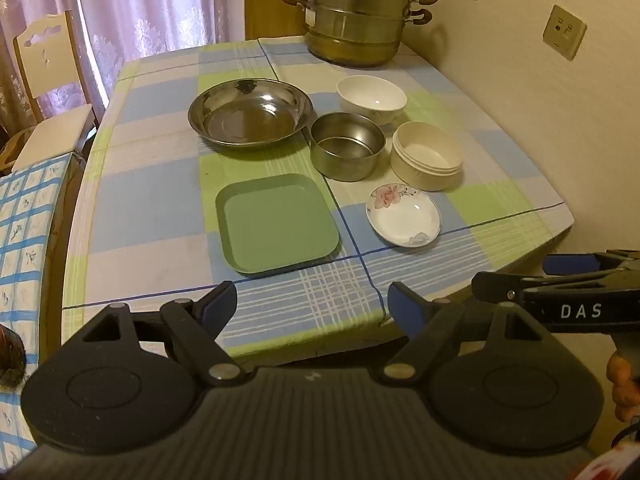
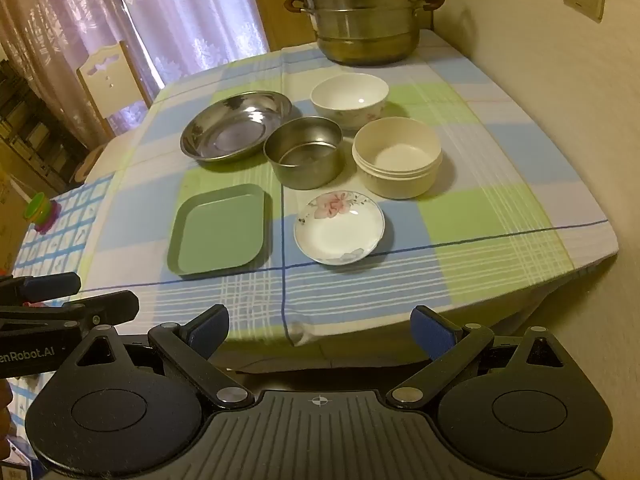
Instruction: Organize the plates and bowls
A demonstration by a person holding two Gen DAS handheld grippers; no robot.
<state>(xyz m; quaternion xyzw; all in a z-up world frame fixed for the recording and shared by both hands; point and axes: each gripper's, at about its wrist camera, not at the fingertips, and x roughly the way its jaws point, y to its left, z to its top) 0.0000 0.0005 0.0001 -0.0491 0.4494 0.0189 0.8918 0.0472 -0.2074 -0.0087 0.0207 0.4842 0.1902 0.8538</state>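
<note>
1. Starting from the dishes: the small white round porcelain saucer with a pink flower [image 2: 339, 227] lies straight ahead of the right gripper [image 2: 320, 330], nearest to it, with the flat green square plastic plate [image 1: 277, 223] directly ahead of the left gripper [image 1: 312, 306].
2. Beyond them sit the small steel straight-walled bowl [image 2: 304, 152], the cream ribbed round plastic bowl [image 2: 397, 157], the white porcelain bowl [image 2: 350, 98] and the wide shallow steel basin [image 1: 250, 112].
3. Both grippers hover off the near edge of the checked tablecloth [image 2: 480, 216], jaws spread wide, holding nothing.
4. Judging the first move: take the saucer by its rim with one finger slipped under the edge, approaching low, since shallow glazed porcelain probably slips.
5. Keep clear of the tall steel steamer pot [image 1: 356, 12] at the far end.
</note>
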